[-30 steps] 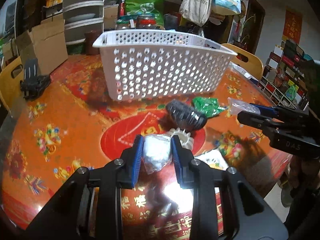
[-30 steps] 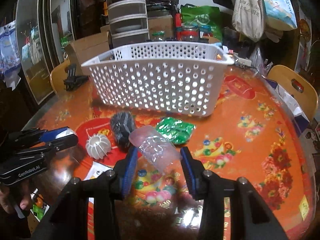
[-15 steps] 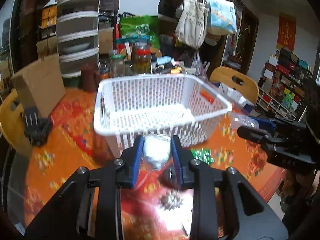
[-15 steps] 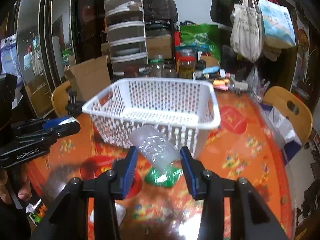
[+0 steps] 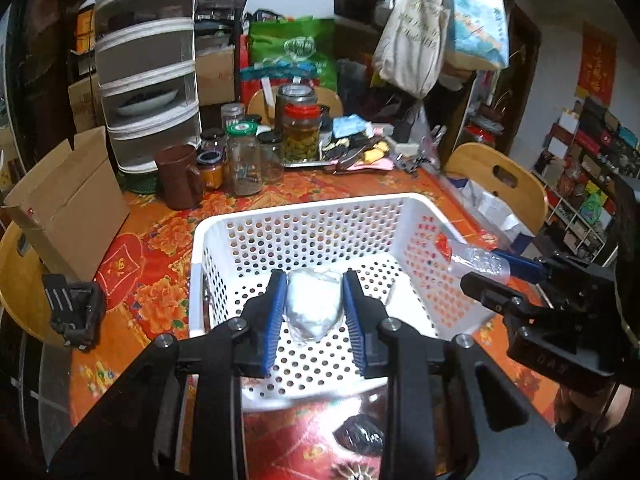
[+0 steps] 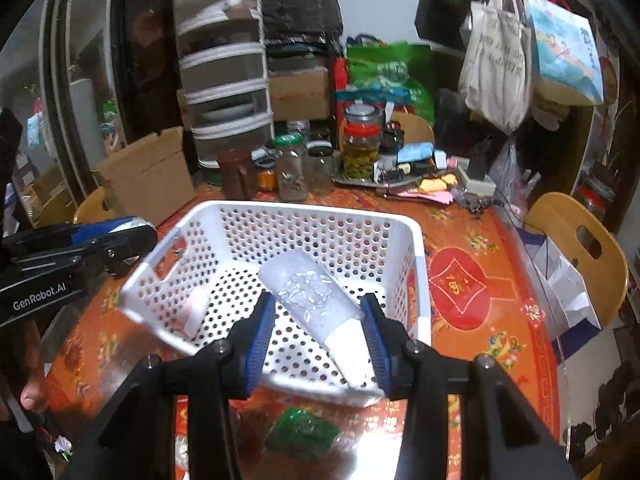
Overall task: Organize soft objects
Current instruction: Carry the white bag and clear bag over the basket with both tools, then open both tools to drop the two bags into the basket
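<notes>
the left gripper [image 5: 314, 312] pinches a crumpled silvery packet [image 5: 314, 306] between its blue pads, held over the white perforated basket [image 5: 304, 216]. the right gripper [image 6: 318, 336] clamps a clear plastic pouch [image 6: 316, 304] above the same basket. only the left wrist view shows a dark wrapped item [image 5: 360, 436] on the red floral table [image 5: 148, 264] in front of the basket; only the right wrist view shows a green packet [image 6: 302, 432] there and a pale piece [image 6: 196, 312] against the basket's inner wall.
</notes>
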### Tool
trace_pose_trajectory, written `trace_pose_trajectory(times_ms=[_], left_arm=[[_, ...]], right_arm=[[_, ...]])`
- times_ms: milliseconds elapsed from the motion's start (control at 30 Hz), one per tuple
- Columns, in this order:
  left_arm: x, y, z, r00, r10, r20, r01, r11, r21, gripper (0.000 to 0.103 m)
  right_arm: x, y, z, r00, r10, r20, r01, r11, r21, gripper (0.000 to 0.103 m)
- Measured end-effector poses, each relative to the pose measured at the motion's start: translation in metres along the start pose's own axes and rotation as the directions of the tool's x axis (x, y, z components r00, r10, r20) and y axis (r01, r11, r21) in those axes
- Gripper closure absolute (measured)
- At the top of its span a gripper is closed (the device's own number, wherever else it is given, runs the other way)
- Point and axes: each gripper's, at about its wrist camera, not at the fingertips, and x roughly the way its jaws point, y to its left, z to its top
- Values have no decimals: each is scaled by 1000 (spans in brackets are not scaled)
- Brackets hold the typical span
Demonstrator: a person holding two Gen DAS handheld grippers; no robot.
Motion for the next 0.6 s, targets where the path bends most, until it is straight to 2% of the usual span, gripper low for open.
trace_pose_trajectory(times_ms=[200, 333, 600], left_arm=[[57, 8, 9, 995, 26, -95, -29, 999, -37, 77], [95, 12, 4, 983, 40, -180, -49, 998, -45, 77], [124, 18, -11, 969, 42, -245, -54, 998, -42, 76]], right_arm=[[47, -7, 9, 996, -30, -89, 31, 999, 11, 60], [79, -7, 10, 986, -50, -159, 50, 999, -1, 60], [112, -6, 2, 970, -68, -233, 65, 998, -19, 60]])
